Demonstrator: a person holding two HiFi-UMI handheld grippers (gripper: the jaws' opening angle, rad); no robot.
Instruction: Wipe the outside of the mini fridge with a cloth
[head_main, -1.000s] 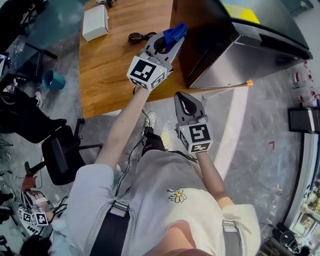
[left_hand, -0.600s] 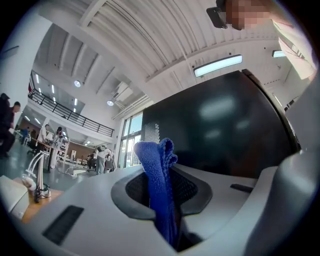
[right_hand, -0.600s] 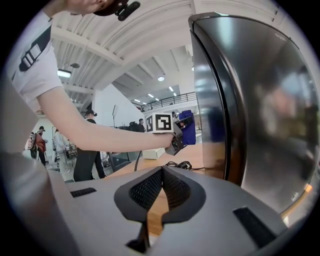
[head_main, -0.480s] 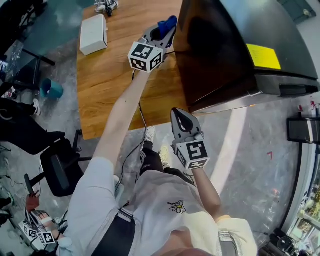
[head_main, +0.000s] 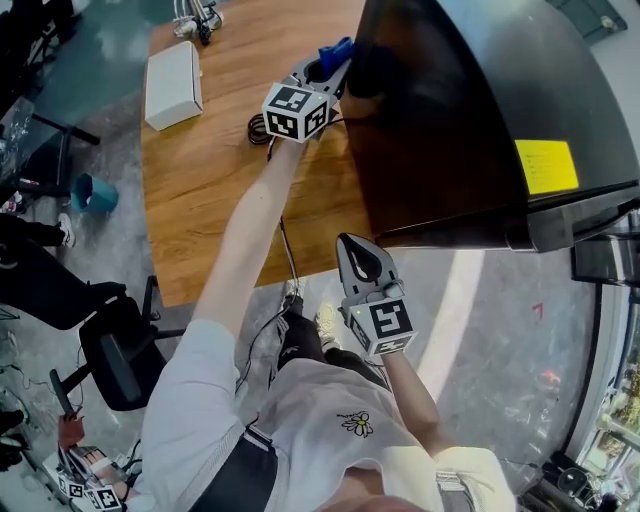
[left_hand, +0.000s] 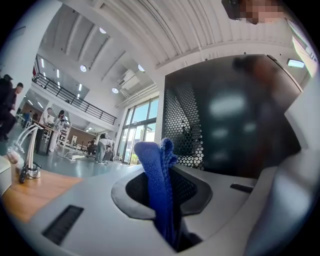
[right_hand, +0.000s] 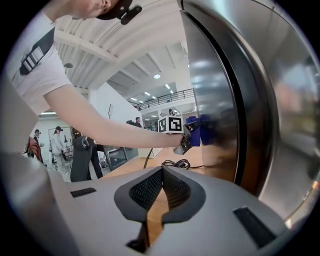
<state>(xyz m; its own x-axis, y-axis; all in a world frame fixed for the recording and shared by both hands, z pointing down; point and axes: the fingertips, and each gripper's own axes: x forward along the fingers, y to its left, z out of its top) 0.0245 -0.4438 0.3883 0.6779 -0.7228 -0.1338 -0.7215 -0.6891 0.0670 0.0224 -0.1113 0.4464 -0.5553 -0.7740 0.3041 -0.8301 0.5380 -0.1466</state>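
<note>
fridge on surface, grippers at two of its sides

mini fridge stands on the right part of the surface. box at far left of surface, cable coil btwn box & fridge. left gripper over surface at fridge's left side, cloth btwn its fingers, right by fridge wall. right gripper off surface's near edge, in front of fridge, over floor. cup & chair on floor left of surface.

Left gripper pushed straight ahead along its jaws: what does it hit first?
Probably the fridge: its dark side fills the view just beyond the cloth in the left gripper; exact gap unclear.
</note>
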